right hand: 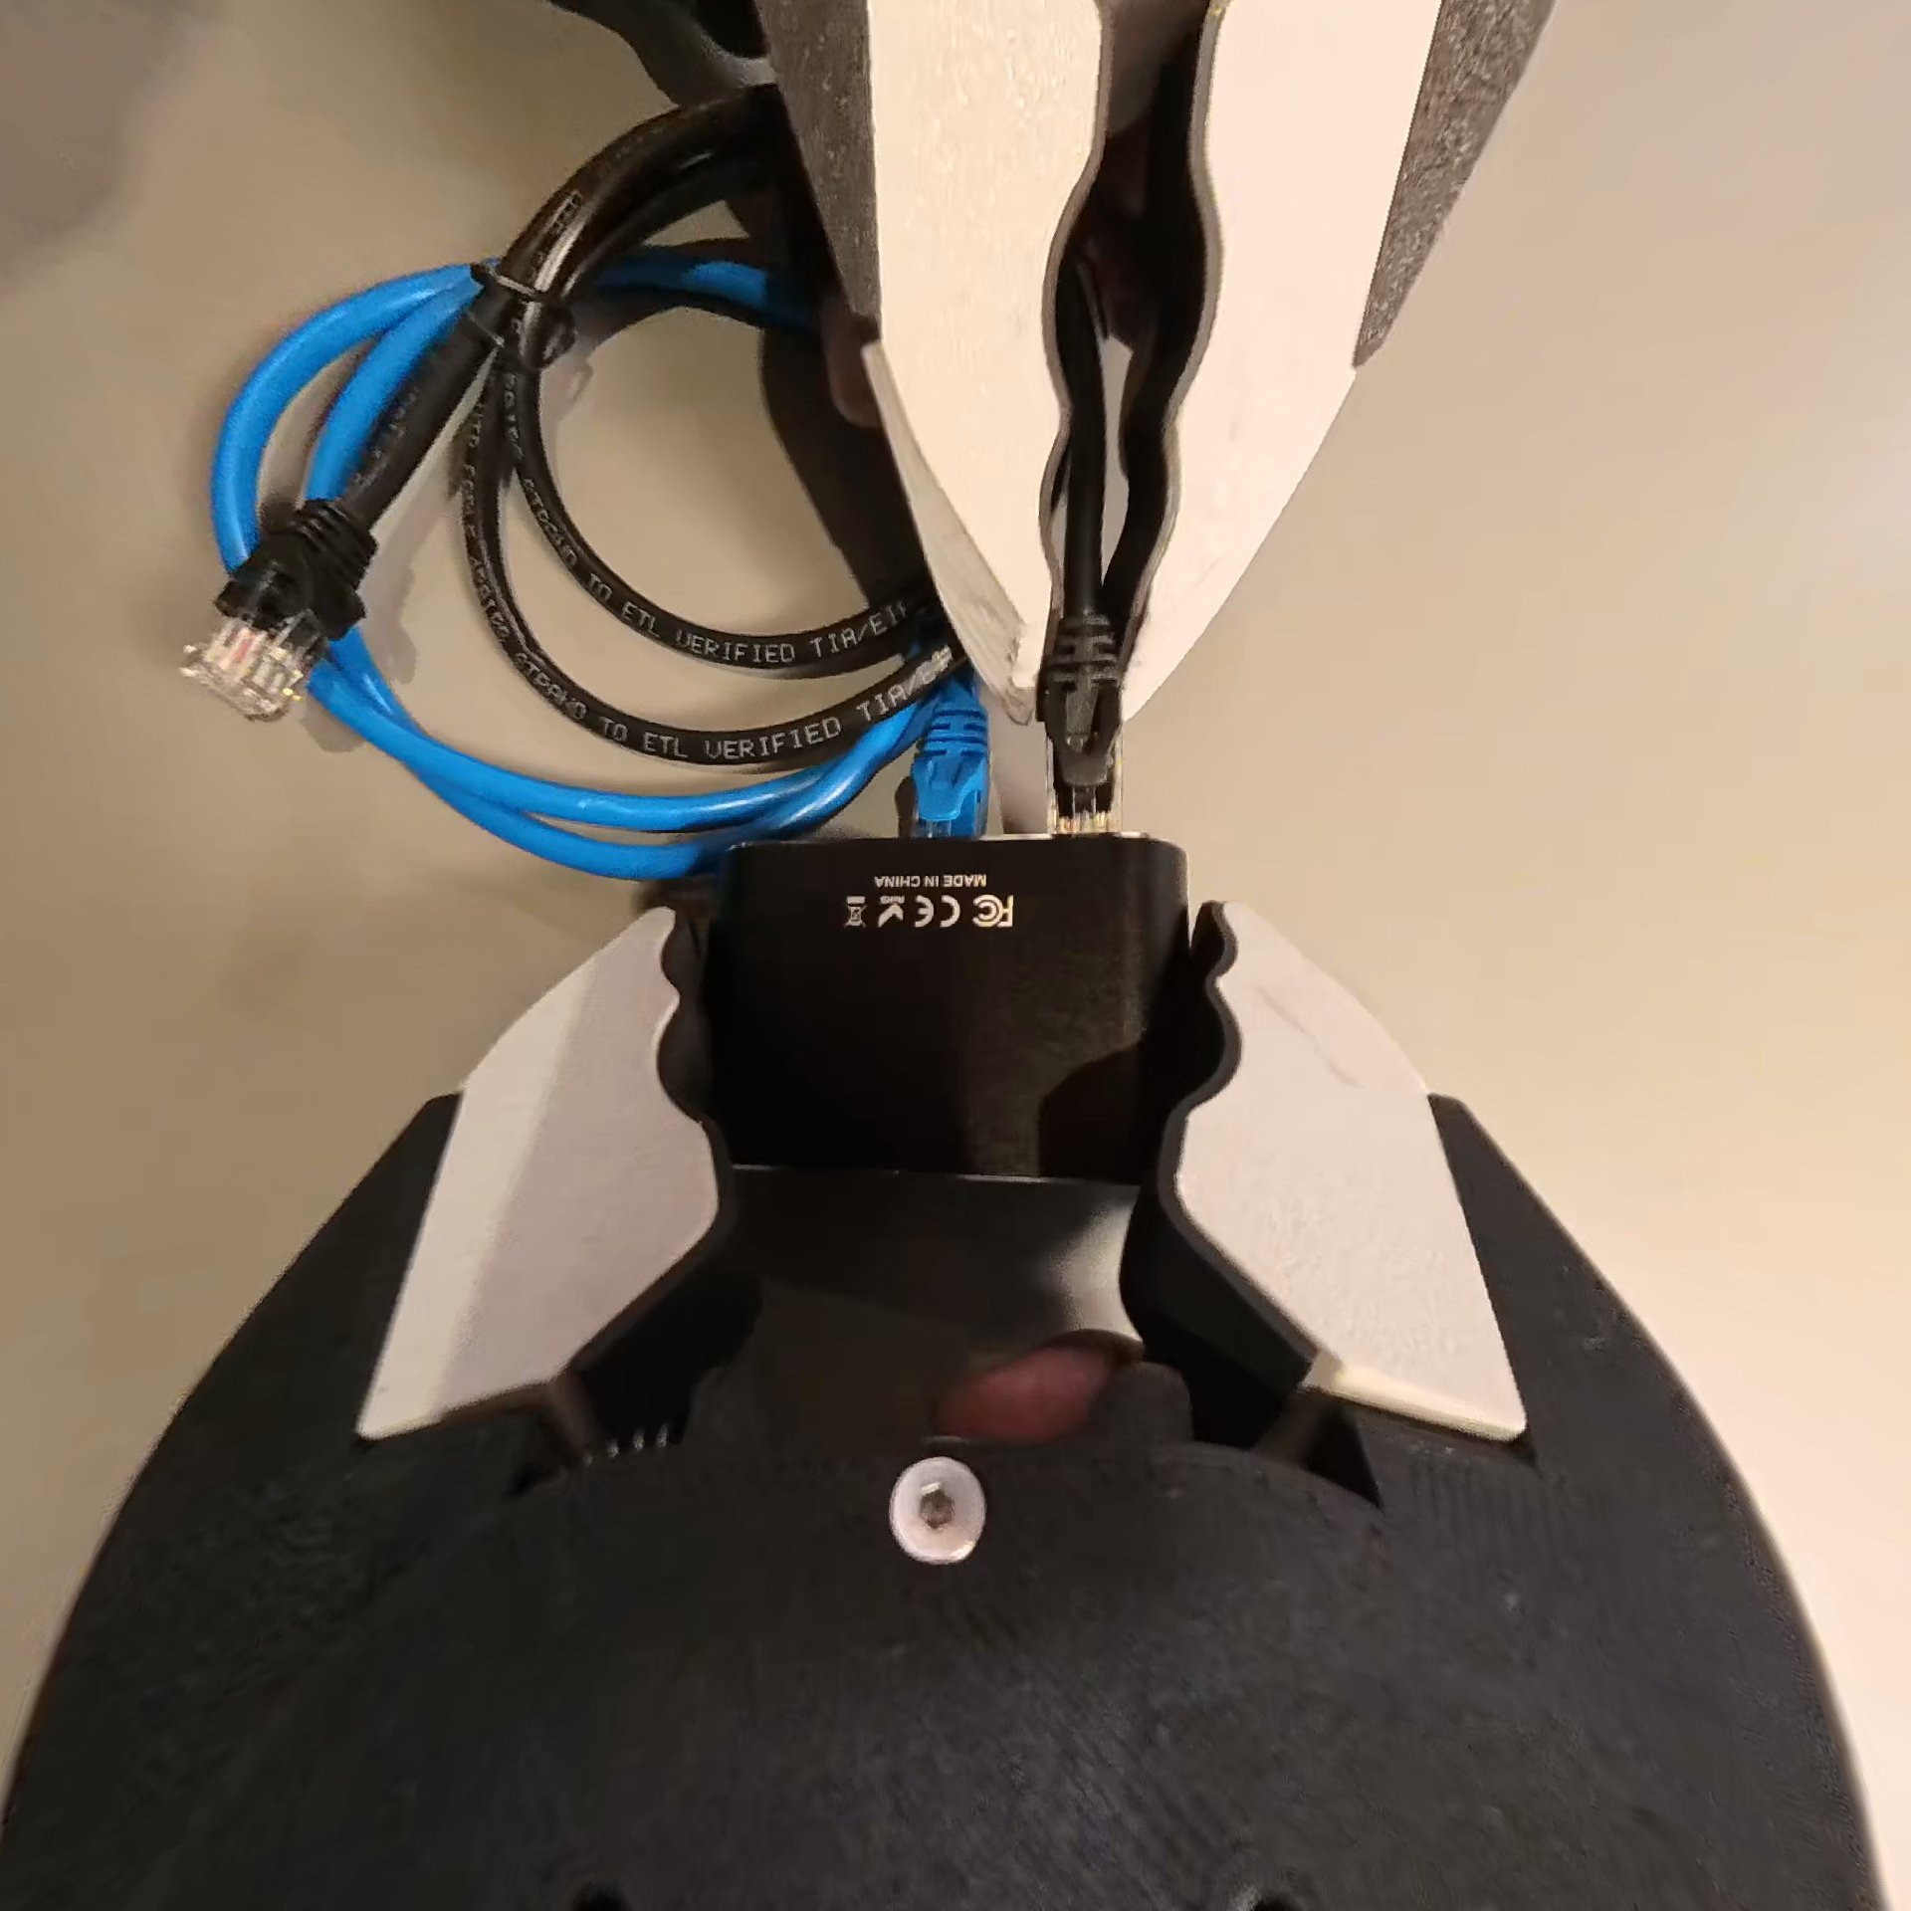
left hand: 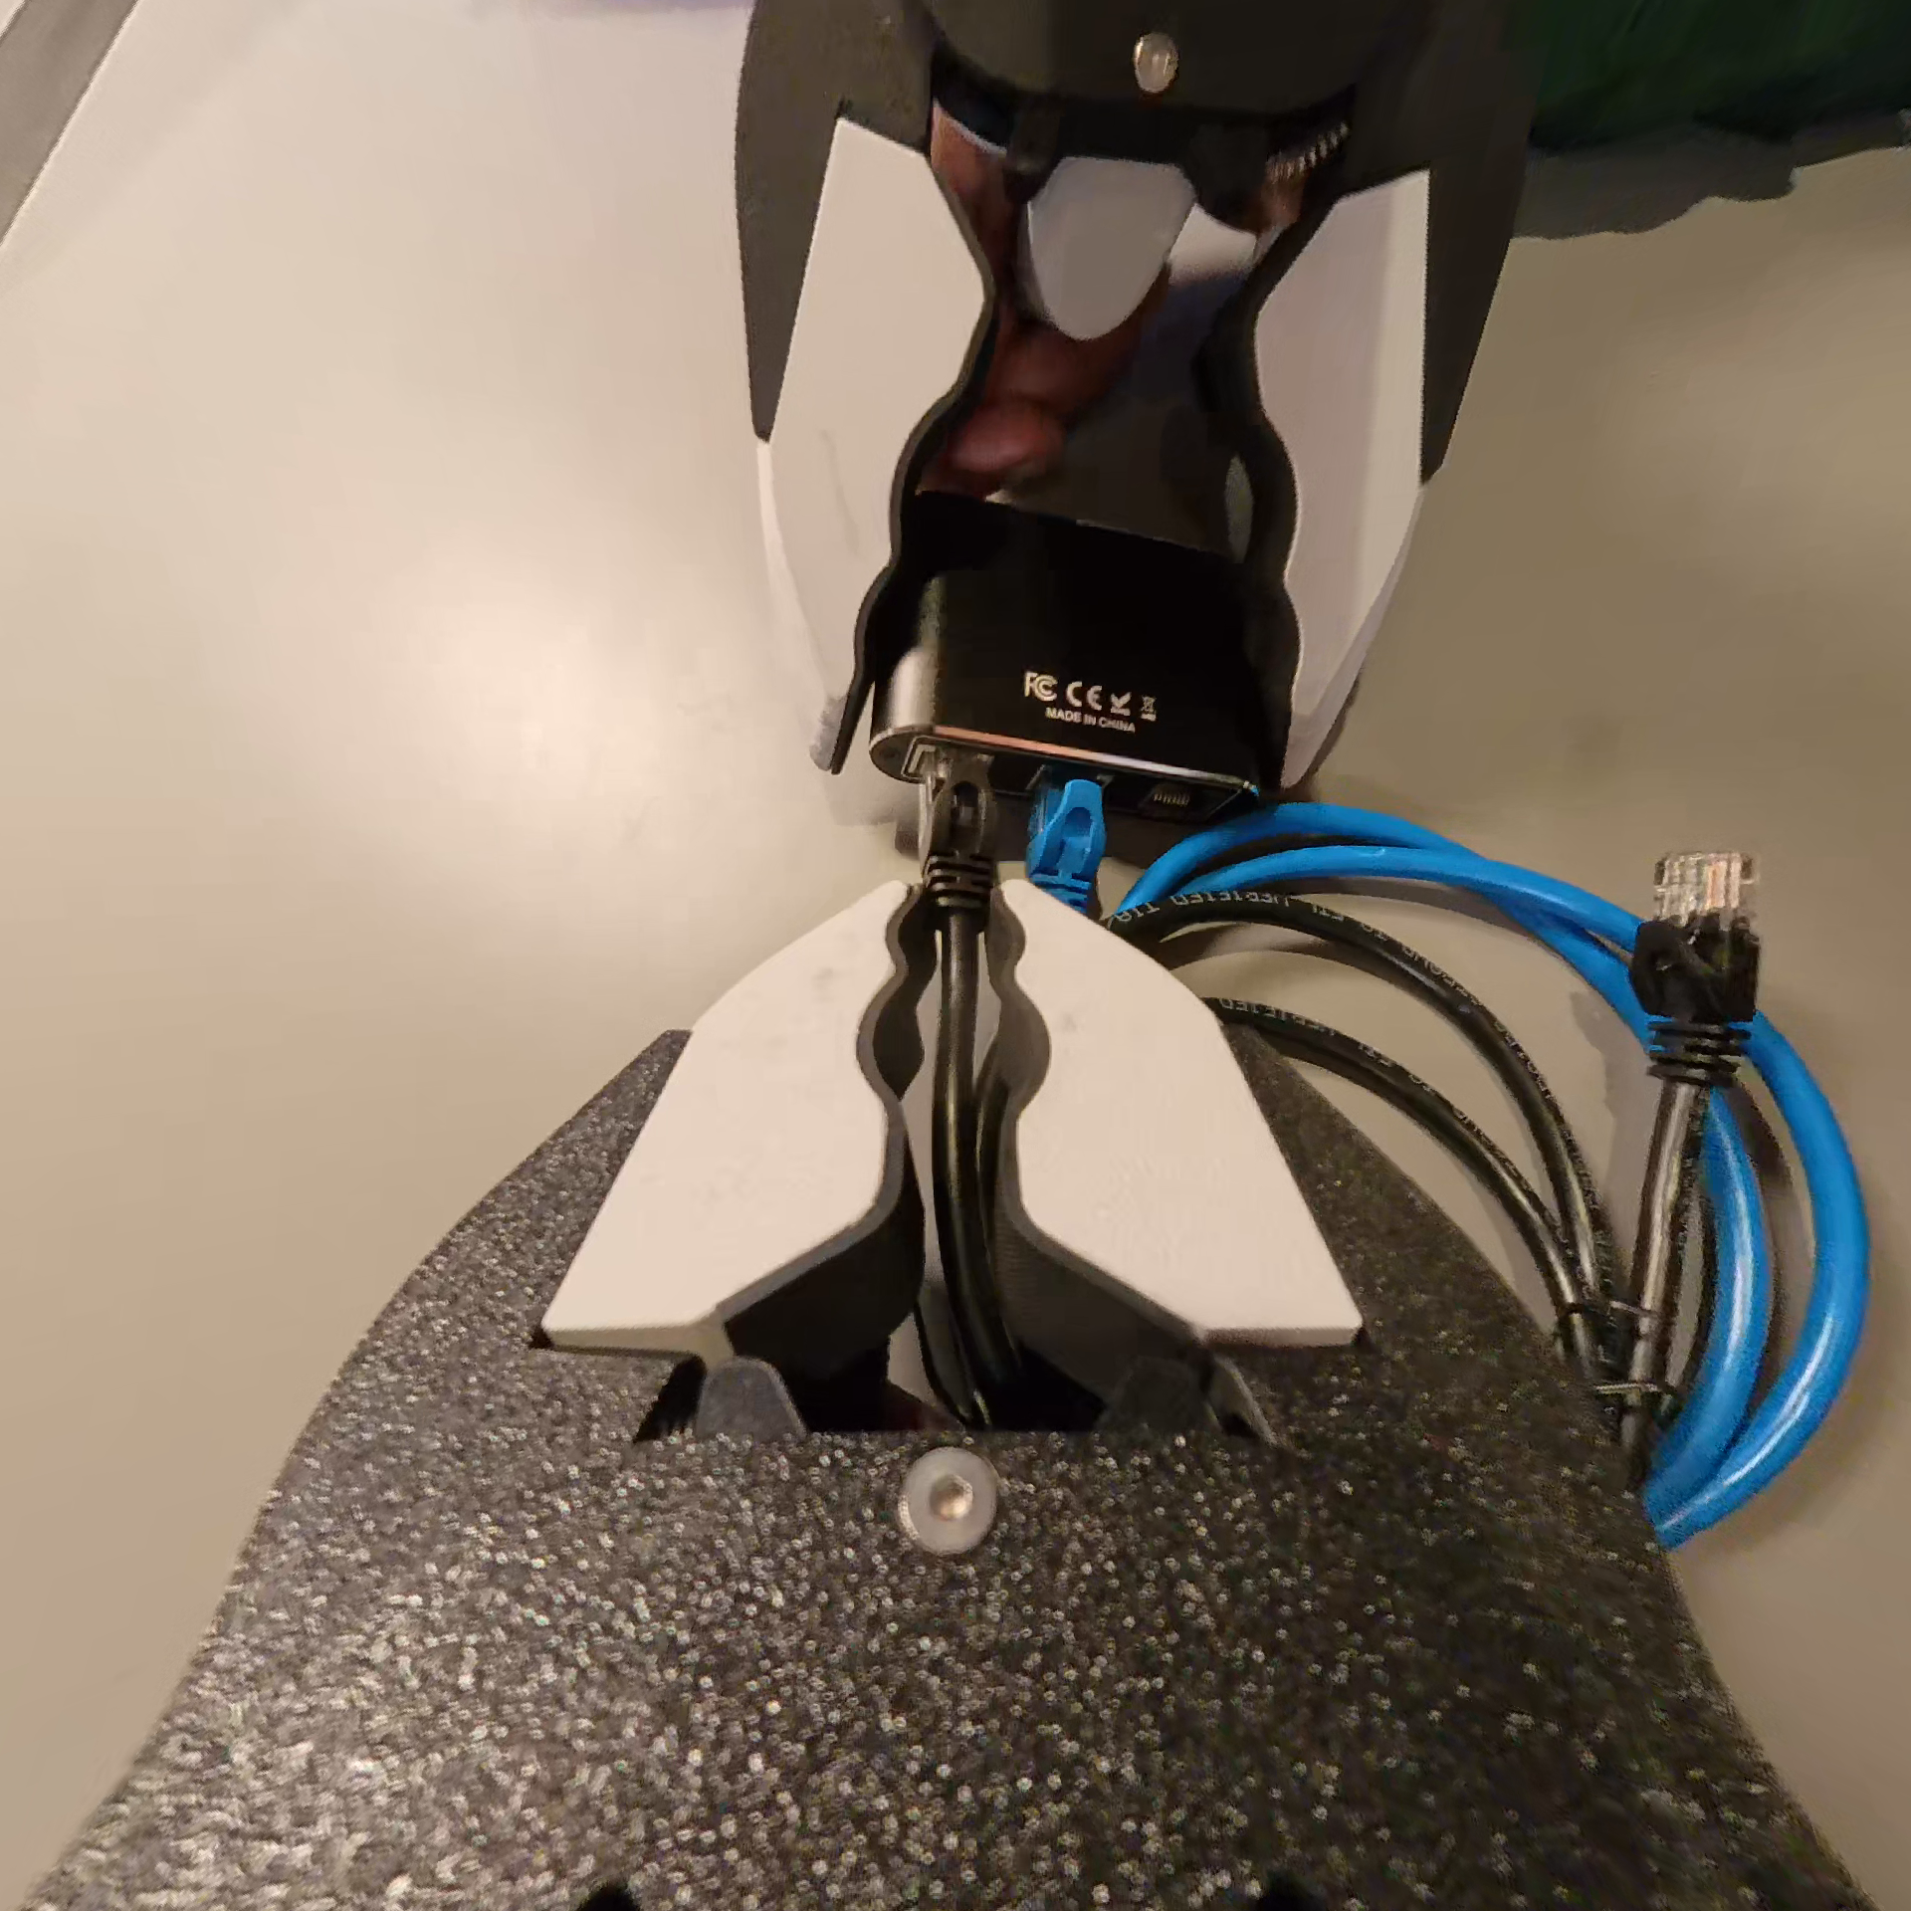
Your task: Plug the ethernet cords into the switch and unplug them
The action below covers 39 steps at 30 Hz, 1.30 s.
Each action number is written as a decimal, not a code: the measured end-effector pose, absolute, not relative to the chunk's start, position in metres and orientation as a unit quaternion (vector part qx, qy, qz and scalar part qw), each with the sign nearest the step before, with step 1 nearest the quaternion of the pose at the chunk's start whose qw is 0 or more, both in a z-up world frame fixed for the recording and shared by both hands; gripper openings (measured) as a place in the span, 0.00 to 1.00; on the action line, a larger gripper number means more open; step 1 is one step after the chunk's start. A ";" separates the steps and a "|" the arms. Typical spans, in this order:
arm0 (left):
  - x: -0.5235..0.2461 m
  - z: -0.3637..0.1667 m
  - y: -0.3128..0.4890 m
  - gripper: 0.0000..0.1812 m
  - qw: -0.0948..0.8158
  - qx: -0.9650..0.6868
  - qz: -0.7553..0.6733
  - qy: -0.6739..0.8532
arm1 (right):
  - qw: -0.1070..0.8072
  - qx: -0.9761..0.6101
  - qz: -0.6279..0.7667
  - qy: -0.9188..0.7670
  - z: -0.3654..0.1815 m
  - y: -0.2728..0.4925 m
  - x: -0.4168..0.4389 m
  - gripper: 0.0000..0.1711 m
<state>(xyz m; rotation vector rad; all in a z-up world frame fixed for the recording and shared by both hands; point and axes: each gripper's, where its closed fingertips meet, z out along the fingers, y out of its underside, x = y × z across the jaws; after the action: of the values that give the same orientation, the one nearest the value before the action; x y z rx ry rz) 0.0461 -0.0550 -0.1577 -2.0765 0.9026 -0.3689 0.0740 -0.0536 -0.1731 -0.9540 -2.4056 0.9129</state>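
Left gripper point(left hand: 949, 910) pressed in on the black ethernet cord point(left hand: 957, 1086), white fingers point(left hand: 765, 1117) pinching the cable just behind its strain-relief boot, cable running back between the fingers into the gripper body. Black plug point(left hand: 957, 801) seated at the leftmost port of the switch point(left hand: 1075, 662) in the left wrist view; in the right wrist view the clear tip of that plug point(right hand: 1081, 796) visible at the port mouth, full seating not determinable. Right gripper point(right hand: 946, 920) clamped on the switch point(right hand: 931, 993), one finger against each short side of the black housing, port face pointing away from the right gripper and toward the left gripper point(right hand: 1075, 683). Switch held just above or on the beige table point(left hand: 362, 620); contact not determinable. Blue ethernet cord point(left hand: 1758, 1189) plugged by its blue connector point(left hand: 1065, 838) into the port beside the black plug; next port over open. Remaining slack of both cords coiled together on the table beside the switch, black loops point(right hand: 641, 641) lying over blue loops point(right hand: 434, 745), bound by a thin tie point(right hand: 512, 295). Free end of the black cord with clear connector point(right hand: 248, 662) resting on the coil, unplugged, well apart from the switch. Fingertip of a person point(right hand: 1024, 1401) visible behind the right gripper's fingers.
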 end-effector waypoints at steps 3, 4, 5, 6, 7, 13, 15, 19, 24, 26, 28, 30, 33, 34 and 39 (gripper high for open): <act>0.047 -0.154 -0.056 0.06 0.417 -0.820 -0.164 0.357 | 0.213 -0.324 0.328 -0.861 -0.171 -0.055 0.071 0.52; 0.048 -0.151 -0.057 0.06 0.424 -0.814 -0.170 0.359 | 0.219 -0.316 0.332 -0.862 -0.170 -0.057 0.071 0.52; 0.049 -0.149 -0.058 0.06 0.429 -0.809 -0.176 0.360 | 0.225 -0.309 0.336 -0.861 -0.168 -0.060 0.069 0.52; 0.051 -0.147 -0.058 0.06 0.432 -0.805 -0.183 0.362 | 0.228 -0.301 0.336 -0.863 -0.168 -0.063 0.068 0.52; 0.053 -0.145 -0.059 0.06 0.433 -0.802 -0.192 0.363 | 0.231 -0.296 0.336 -0.864 -0.167 -0.067 0.067 0.52; 0.058 -0.145 -0.060 0.06 0.421 -0.813 -0.216 0.340 | 0.265 -0.317 0.443 -0.795 -0.115 -0.063 0.061 0.10; 0.060 -0.155 -0.062 0.06 0.398 -0.822 -0.195 0.359 | 0.260 -0.332 0.374 -0.826 -0.134 -0.048 0.067 0.25; 0.062 -0.161 -0.063 0.06 0.387 -0.824 -0.177 0.374 | 0.212 -0.374 0.348 -0.833 -0.148 -0.028 0.082 0.41; 0.062 -0.163 -0.063 0.06 0.386 -0.825 -0.169 0.378 | 0.107 -0.411 0.334 -0.841 -0.161 -0.034 0.111 0.55; 0.062 -0.163 -0.064 0.06 0.385 -0.826 -0.168 0.376 | 0.089 -0.425 0.305 -0.848 -0.173 -0.038 0.116 0.58; 0.060 -0.163 -0.065 0.06 0.385 -0.827 -0.170 0.373 | 0.087 -0.441 0.294 -0.844 -0.177 -0.042 0.113 0.57; 0.056 -0.161 -0.066 0.06 0.387 -0.828 -0.175 0.365 | 0.092 -0.453 0.272 -0.844 -0.178 -0.042 0.112 0.56; 0.048 -0.158 -0.067 0.06 0.393 -0.831 -0.182 0.348 | 0.111 -0.447 0.241 -0.854 -0.181 -0.043 0.110 0.51; 0.045 -0.156 -0.068 0.06 0.393 -0.833 -0.184 0.344 | 0.115 -0.446 0.235 -0.856 -0.182 -0.044 0.109 0.51; 0.029 -0.139 -0.075 0.06 0.401 -0.836 -0.190 0.324 | 0.125 -0.425 0.252 -0.860 -0.181 -0.051 0.102 0.51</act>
<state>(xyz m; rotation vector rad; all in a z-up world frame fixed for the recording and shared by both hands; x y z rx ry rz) 0.0286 -0.0748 -0.1386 -2.1130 0.8194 -0.4792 0.1022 -0.0513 -0.1811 -1.2390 -2.5060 0.7328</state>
